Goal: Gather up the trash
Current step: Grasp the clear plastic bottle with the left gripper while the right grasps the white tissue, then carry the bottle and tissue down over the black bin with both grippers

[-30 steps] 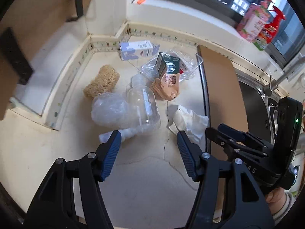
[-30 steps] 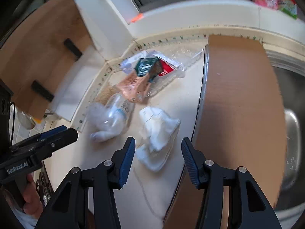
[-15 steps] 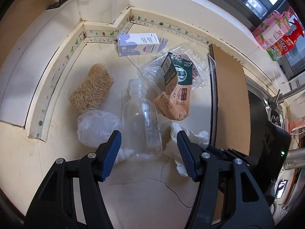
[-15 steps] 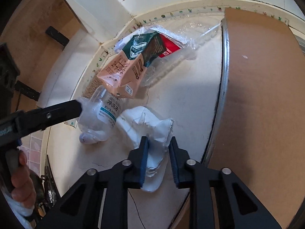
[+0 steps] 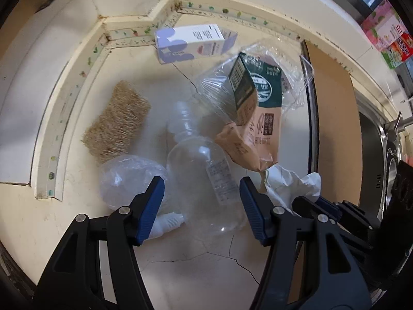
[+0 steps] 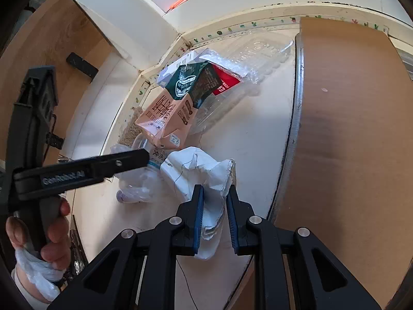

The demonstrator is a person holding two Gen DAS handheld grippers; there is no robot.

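So my right gripper [image 6: 214, 208] has just squeezed down on the crumpled white paper wad [image 6: 198, 173], pads pinching its near edge while the rest is still flopped on the countertop [image 6: 247, 139], nothing lifted yet. Grabbing the edge makes sense to me since it's soft and bunches up easy. My left gripper [image 5: 201, 206] is about half open and holding nothing, pointing steeply down with the clear plastic bottle [image 5: 204, 178] lying on its side right between the blue pads [image 5: 152, 206], not touched as far as I can see. Just left of the bottle is a balled-up clear plastic bag [image 5: 129, 180], and behind it a pink and green milk carton [image 5: 255, 118] leaning on a clear clamshell tray [image 5: 284, 72].
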